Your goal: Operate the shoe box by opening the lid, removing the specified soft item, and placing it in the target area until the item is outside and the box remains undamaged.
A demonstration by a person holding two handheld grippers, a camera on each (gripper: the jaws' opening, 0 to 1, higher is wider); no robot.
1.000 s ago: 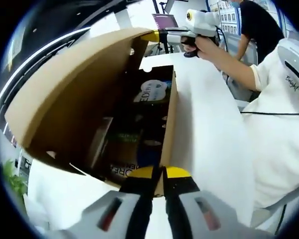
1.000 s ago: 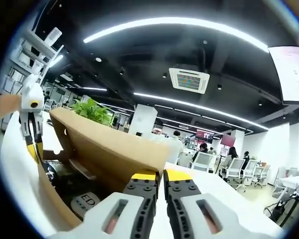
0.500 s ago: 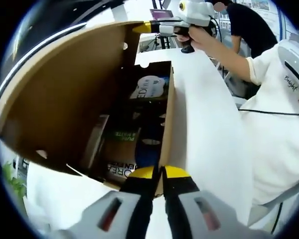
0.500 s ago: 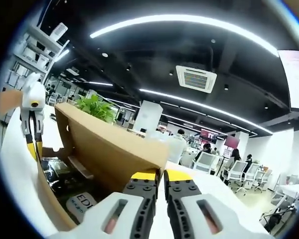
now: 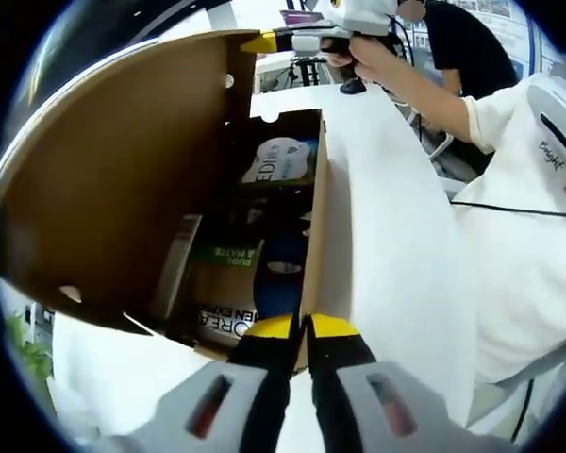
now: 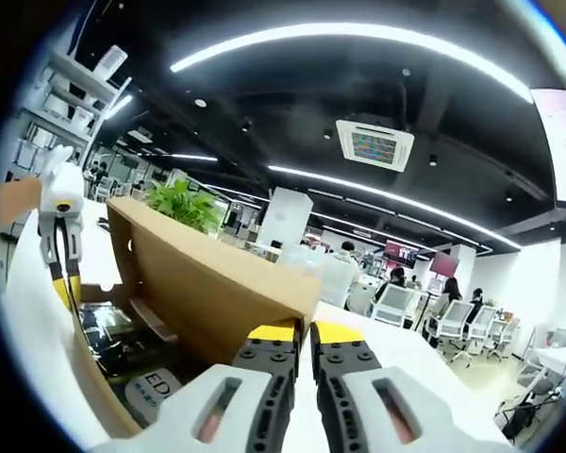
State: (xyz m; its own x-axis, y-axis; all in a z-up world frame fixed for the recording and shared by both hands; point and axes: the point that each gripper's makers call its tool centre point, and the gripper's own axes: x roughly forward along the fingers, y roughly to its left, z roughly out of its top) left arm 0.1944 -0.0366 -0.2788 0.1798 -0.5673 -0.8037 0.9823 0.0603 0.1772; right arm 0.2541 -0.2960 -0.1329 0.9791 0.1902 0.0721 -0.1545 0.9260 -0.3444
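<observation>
The brown cardboard shoe box (image 5: 313, 236) lies on a white table with its lid (image 5: 123, 179) swung up to the left. Inside it are a white soft item with dark lettering (image 5: 281, 160), printed packets (image 5: 228, 283) and something blue (image 5: 281, 269). My left gripper (image 5: 297, 327) is shut on the near end of the box's side wall. My right gripper (image 5: 264, 42) pinches the lid's far corner at the top of the left gripper view. In the right gripper view my right gripper (image 6: 297, 332) is shut on the lid's edge (image 6: 208, 278). There the left gripper (image 6: 64, 274) stands at the box's far end.
The white table (image 5: 387, 245) runs along the box's right side. A person in a white shirt (image 5: 533, 217) stands close at the right, with a person in black (image 5: 472, 47) behind. A green plant (image 6: 179, 208) and office chairs (image 6: 443, 330) lie beyond.
The lid has swung further open, and the right gripper holding it has risen toward the top of the left gripper view. The left gripper keeps its hold on the wall.
</observation>
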